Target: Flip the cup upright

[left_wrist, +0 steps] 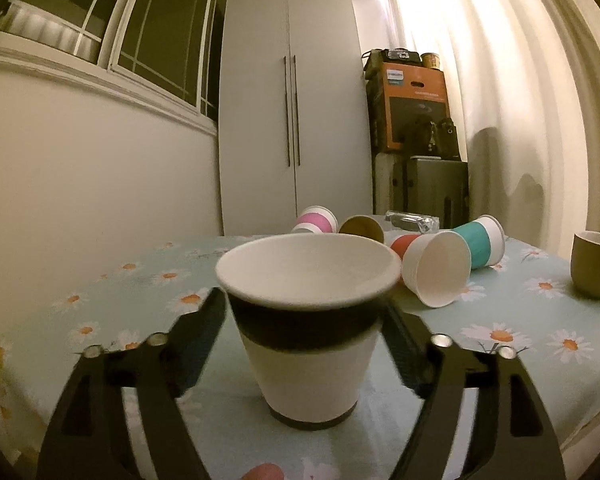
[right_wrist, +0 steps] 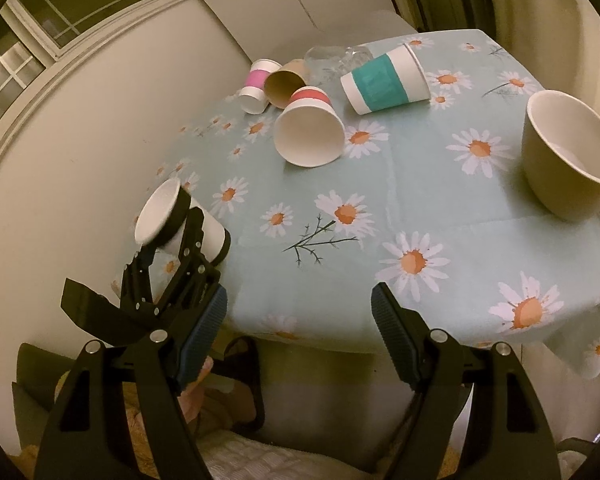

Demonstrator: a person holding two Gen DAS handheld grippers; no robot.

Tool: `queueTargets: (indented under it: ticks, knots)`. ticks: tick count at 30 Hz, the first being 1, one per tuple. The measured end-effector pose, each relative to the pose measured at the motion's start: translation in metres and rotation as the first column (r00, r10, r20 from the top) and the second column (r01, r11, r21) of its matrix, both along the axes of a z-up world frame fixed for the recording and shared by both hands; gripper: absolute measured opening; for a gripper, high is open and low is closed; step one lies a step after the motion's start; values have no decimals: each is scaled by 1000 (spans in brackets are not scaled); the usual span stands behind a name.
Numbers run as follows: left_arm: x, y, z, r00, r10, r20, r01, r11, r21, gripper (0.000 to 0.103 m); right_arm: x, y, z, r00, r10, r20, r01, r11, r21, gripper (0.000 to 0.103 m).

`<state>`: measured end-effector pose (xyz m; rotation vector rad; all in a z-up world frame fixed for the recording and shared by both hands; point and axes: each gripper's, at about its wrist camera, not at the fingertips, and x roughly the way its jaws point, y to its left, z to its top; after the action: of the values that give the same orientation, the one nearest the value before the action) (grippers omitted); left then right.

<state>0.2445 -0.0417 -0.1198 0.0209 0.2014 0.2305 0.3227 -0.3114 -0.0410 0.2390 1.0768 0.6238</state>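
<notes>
A white paper cup with a black band (left_wrist: 306, 328) stands upright on the daisy tablecloth (left_wrist: 500, 320), mouth up. My left gripper (left_wrist: 304, 320) has its fingers on both sides of the black band, touching it. In the right wrist view the same cup (right_wrist: 180, 220) sits in the left gripper (right_wrist: 186, 232) at the table's left edge. My right gripper (right_wrist: 298, 336) is open and empty, off the table's near edge.
Several cups lie on their sides at the far end: pink-banded (right_wrist: 256, 84), brown (right_wrist: 286, 82), red-banded (right_wrist: 310, 128), teal-banded (right_wrist: 384, 80). An upright olive mug (right_wrist: 568, 152) stands at right. A crumpled clear wrapper (right_wrist: 336, 58) lies behind the cups. A white cupboard (left_wrist: 292, 112) stands beyond.
</notes>
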Motion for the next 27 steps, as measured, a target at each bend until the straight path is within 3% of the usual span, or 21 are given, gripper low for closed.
queueTargets:
  ticks: [6,8,21,23,27]
  knots:
    - [-4,-1,7,1000,-16,10,16,1000,-16,79,1,-1,-1,1000,-1,-2,1,1000,5,74]
    - [-6,-1,14,1000,-3,7,3,999,-36,97,1,-1,0,1000,-7,0,7,1000,8,74]
    - [-29,2,68,997,-77,9,78,995,-66,97,3,-5,2,1000,-22,1,22,999,34,74]
    - [-34,-2,79,992,-118,-35,117,992,-42,97,2,-4,2,1000,-21,6,21,999,29,74]
    - [-49,-3,93,975,-195,-105,189,980,-63,97,1,-6,3,1000,-28,10,28,999,31,74]
